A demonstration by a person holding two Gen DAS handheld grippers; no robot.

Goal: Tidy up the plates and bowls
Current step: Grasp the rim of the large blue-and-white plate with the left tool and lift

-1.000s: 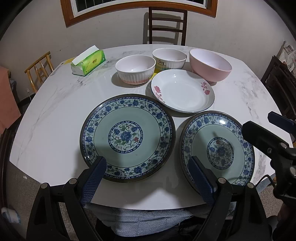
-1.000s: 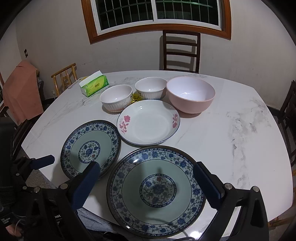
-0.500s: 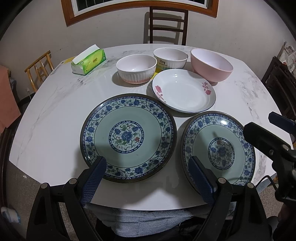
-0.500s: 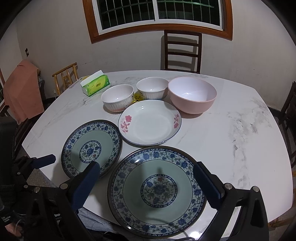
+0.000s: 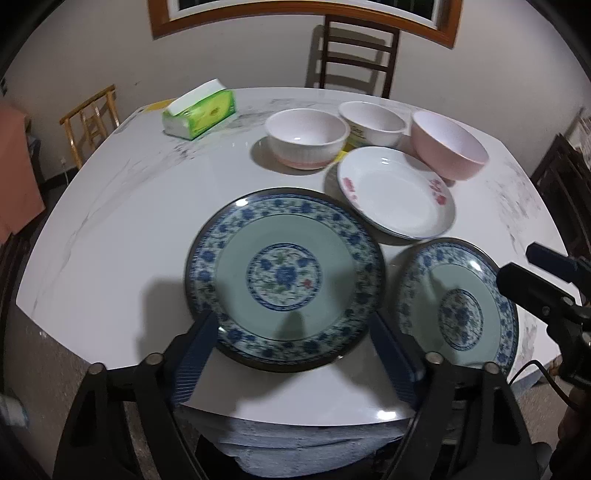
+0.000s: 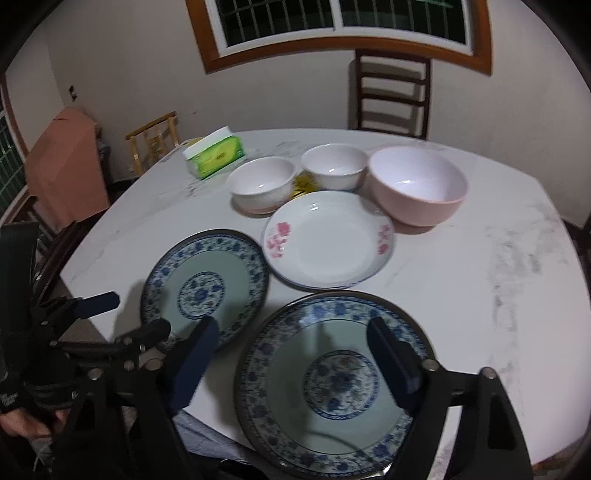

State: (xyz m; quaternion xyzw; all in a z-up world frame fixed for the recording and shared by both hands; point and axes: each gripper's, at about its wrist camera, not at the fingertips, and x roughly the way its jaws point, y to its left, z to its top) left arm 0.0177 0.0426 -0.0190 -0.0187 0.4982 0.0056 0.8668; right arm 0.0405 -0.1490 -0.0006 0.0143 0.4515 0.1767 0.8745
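Left gripper (image 5: pixel 295 343) and right gripper (image 6: pixel 291 354), jaws apart (both just closing, nothing clamped), each above a blue plate (image 5: pixel 284 277) (image 6: pixel 332 380) near the worktop (image 5: pixel 110 221) edge. Bowls (image 6: pixel 417 184) stand behind the white plate (image 6: pixel 328 240).

Home dining room: marble table (image 5: pixel 110 229), wooden chair (image 5: pixel 356 55), window (image 6: pixel 340 18).

Right blue plate (image 6: pixel 332 384) cut off by the bottom edge; yellow item (image 6: pixel 303 183) half hidden behind bowls.
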